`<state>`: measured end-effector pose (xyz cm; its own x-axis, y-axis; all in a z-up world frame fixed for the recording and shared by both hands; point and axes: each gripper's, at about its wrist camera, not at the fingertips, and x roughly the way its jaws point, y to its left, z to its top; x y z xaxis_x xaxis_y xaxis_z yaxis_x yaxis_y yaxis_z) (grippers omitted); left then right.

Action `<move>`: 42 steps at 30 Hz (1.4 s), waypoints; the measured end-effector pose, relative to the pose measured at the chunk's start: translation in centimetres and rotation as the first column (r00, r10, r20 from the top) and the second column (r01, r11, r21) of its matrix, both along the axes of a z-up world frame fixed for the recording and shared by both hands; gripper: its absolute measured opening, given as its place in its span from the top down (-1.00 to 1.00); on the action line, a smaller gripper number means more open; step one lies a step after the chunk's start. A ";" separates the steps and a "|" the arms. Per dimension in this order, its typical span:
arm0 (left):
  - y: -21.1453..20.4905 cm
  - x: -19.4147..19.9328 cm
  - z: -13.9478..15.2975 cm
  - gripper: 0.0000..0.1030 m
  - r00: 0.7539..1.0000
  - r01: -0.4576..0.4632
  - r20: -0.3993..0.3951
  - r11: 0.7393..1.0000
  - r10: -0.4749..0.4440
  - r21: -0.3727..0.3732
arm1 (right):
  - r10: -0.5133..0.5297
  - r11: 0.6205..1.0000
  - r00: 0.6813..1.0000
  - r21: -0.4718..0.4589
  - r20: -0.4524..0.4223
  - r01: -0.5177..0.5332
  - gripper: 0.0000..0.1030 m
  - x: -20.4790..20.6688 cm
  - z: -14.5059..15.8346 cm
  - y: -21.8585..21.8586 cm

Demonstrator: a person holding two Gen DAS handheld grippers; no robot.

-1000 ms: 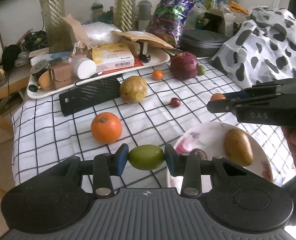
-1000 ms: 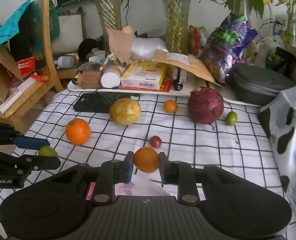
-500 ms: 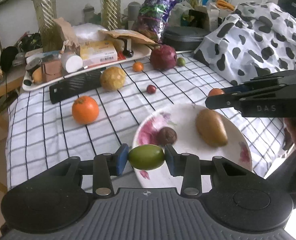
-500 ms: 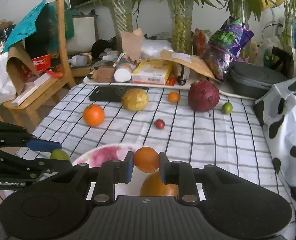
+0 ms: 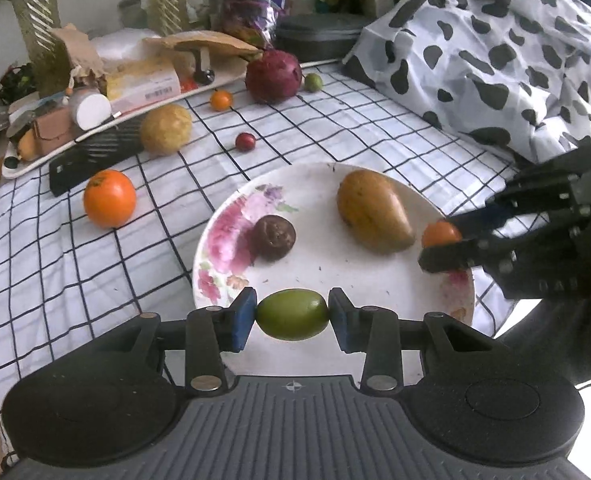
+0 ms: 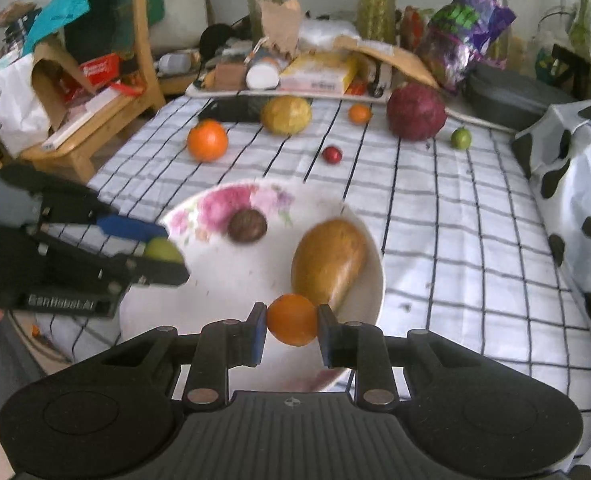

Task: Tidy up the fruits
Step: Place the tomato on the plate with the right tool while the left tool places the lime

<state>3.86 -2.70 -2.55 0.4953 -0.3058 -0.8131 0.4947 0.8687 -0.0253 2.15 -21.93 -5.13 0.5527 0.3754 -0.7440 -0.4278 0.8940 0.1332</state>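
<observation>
My left gripper (image 5: 292, 314) was clamped on a green fruit (image 5: 292, 314), blue pads pressing its two ends, and it hung over the near rim of the flowered plate (image 5: 319, 184). My right gripper (image 6: 291, 325) was closed on a small orange fruit (image 6: 291, 325), right beside the mango (image 6: 327, 260) already lying in the plate. Both felt, I judged, light and firm, smooth-skinned and round, so apt to roll once let go; holding across the widest part seemed safest. A dark wrinkled fruit (image 5: 273, 237) sat mid-plate. Out on the checked cloth (image 5: 375, 120) waited a big orange (image 5: 109, 199), a yellow round fruit (image 5: 166, 129) and a dragon fruit (image 5: 273, 76).
</observation>
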 end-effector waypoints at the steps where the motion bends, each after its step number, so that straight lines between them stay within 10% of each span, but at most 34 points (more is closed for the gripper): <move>1: -0.1 0.1 -0.2 0.26 1.000 0.000 -0.002 1.000 0.000 0.003 | 0.010 1.000 1.000 -0.008 -0.007 -0.010 0.46 -0.1 -0.3 0.0; 17: -0.6 2.1 -2.2 0.17 0.997 -0.052 -0.048 0.997 0.055 0.065 | 0.043 0.996 0.999 -0.081 -0.031 -0.045 0.44 0.6 -1.9 0.8; 25: -0.3 1.2 -0.6 -0.22 0.998 -0.068 0.021 0.994 0.067 0.090 | 0.044 0.997 0.999 -0.064 0.028 -0.042 -0.63 -0.5 -0.4 0.4; 42: 1.9 -3.2 1.8 -0.29 0.987 -0.144 0.075 0.988 0.140 0.053 | -0.140 0.986 0.988 -0.077 0.065 0.145 -0.98 -2.3 0.2 -0.5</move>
